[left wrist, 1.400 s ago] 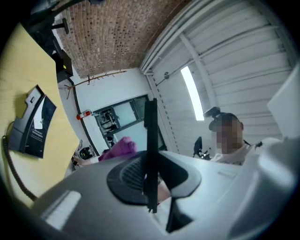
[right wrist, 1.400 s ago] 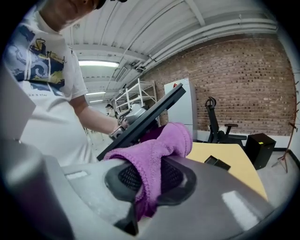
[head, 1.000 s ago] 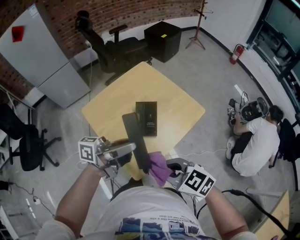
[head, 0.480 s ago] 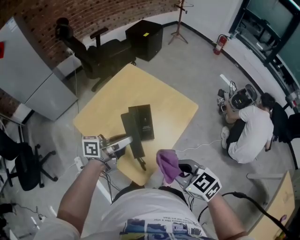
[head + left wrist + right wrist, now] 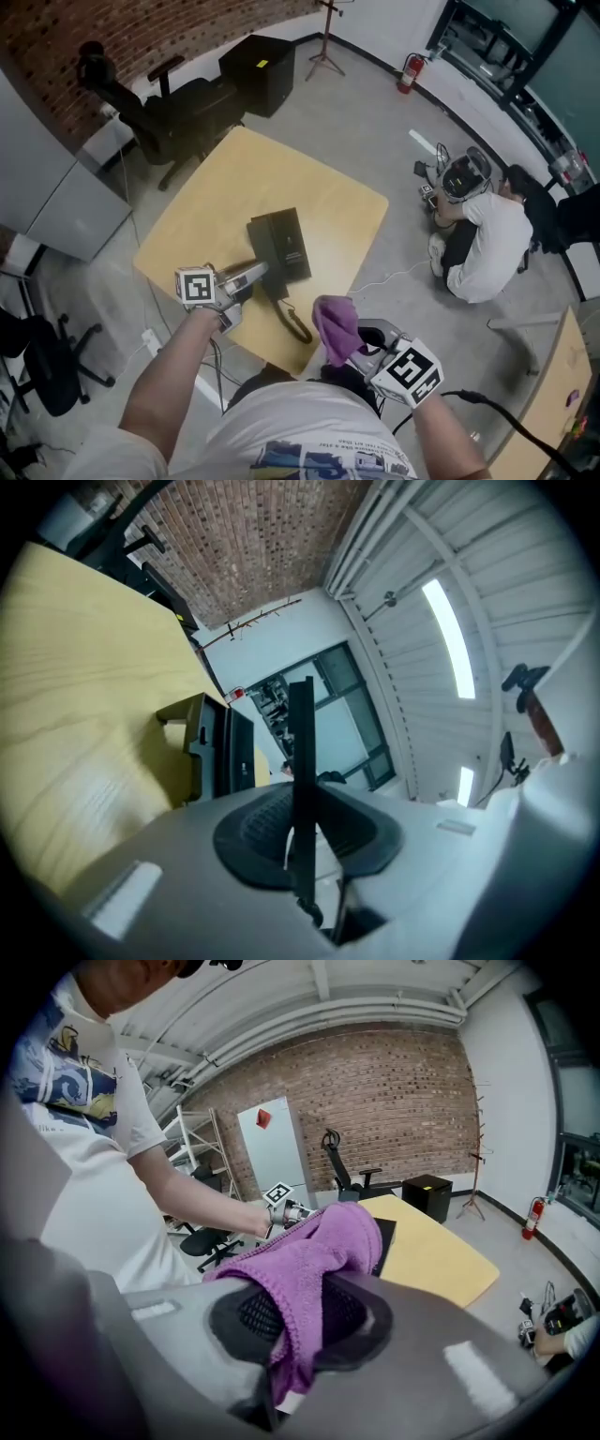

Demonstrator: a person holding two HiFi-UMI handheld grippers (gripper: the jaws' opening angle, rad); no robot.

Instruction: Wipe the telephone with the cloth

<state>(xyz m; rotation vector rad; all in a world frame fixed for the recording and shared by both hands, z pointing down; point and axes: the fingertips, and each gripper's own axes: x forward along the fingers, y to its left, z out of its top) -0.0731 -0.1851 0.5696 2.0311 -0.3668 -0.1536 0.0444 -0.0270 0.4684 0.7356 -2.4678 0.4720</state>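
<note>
A black telephone lies near the middle of the yellow table. Its black handset lies along the base's left side, and the coiled cord hangs past the near table edge. My left gripper is shut on the handset's near end. In the left gripper view the handset is a thin black bar between the pads, with the telephone beyond. My right gripper is shut on a purple cloth, held off the table's near edge, apart from the phone. In the right gripper view the cloth drapes over the jaws.
A person in a white shirt sits on the floor to the right of the table. A black office chair and a black cabinet stand beyond the far corner. A grey cabinet is at the left, another chair at lower left.
The left gripper has carried the handset from over the near table edge up to the telephone's left side. The cloth has come off the handset's end and drawn right.
</note>
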